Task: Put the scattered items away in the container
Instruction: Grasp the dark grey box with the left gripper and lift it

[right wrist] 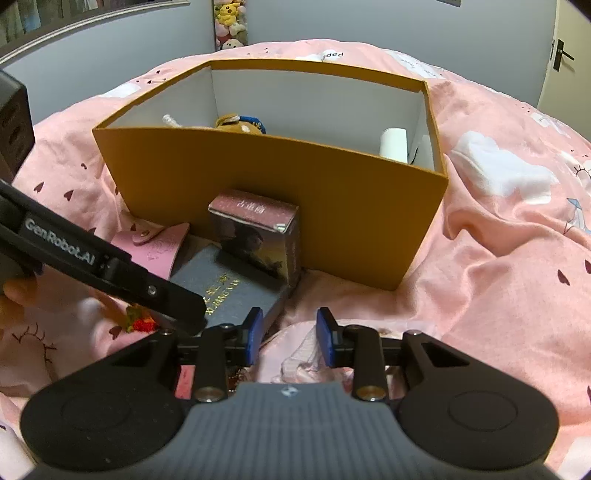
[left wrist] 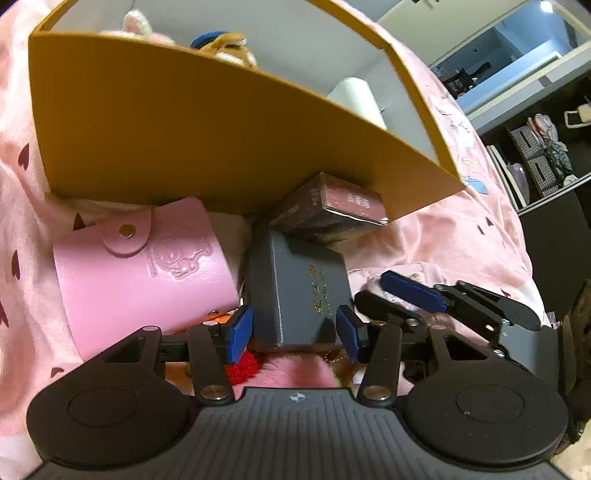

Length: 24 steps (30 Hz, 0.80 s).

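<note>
An orange box (left wrist: 177, 136) (right wrist: 332, 192) with a white inside stands on the pink bed. It holds plush toys (right wrist: 240, 123) and a white roll (right wrist: 393, 144). In front of it lie a dark grey box (left wrist: 299, 288) (right wrist: 229, 291), a small printed carton (left wrist: 332, 210) (right wrist: 255, 232) and a pink leather case (left wrist: 144, 266) (right wrist: 159, 243). My left gripper (left wrist: 293, 334) is open, its blue pads either side of the grey box's near end. My right gripper (right wrist: 290, 341) is open above pale pink fabric (right wrist: 306, 360), beside the grey box.
The pink bedspread (right wrist: 498, 258) is rumpled all around. A red fluffy item (left wrist: 242, 367) (right wrist: 142, 325) lies under the left gripper. Dark shelving (left wrist: 535, 155) stands to the right of the bed. A grey wall with plush toys (right wrist: 229, 26) is behind the box.
</note>
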Motion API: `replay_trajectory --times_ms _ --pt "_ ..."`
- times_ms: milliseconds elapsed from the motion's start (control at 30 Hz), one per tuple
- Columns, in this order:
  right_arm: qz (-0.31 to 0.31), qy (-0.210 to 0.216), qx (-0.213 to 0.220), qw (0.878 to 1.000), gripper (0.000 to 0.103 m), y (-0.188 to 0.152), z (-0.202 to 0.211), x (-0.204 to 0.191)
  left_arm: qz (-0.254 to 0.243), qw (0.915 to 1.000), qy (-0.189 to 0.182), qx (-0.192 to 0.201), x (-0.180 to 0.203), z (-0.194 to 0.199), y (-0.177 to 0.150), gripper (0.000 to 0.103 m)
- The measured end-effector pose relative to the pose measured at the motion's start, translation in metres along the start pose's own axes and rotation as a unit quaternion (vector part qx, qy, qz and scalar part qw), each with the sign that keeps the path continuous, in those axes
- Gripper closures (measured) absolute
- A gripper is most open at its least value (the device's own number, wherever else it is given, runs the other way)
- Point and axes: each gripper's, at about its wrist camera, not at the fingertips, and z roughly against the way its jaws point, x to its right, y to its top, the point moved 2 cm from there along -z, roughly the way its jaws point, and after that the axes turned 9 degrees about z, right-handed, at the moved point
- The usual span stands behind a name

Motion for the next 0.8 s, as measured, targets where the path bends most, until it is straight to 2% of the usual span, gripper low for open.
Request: replay_trajectory --times_ms 133,300,400,533,633,800 --pt "0.006 -0.004 -0.007 1.0 0.068 0.0 -0.002 -0.002 0.001 0.9998 -0.021 0.006 0.002 0.005 0.001 0.046" --pt "0.009 -0.008 -0.012 1.0 0.069 0.0 -0.005 -0.003 0.033 0.9984 -0.045 0.003 -0.003 0.006 0.003 0.046" --pt "0.014 -0.008 -0.014 1.0 0.068 0.0 -0.006 -0.004 0.048 0.9983 -0.032 0.001 -0.006 0.0 0.003 0.046" --pt "0.033 -0.016 -0.023 0.999 0.069 -0.001 -0.009 -0.009 0.044 0.9989 -0.014 0.007 -0.005 0.0 0.002 0.046" --pt "0.038 -0.017 -0.028 0.999 0.069 -0.001 -0.011 -0.009 0.035 0.9991 0.02 0.011 -0.003 0.0 0.001 0.046" --pt "0.036 -0.019 -0.033 0.999 0.07 -0.001 -0.013 -0.007 0.04 0.999 0.017 -0.004 -0.003 -0.006 0.002 0.044"
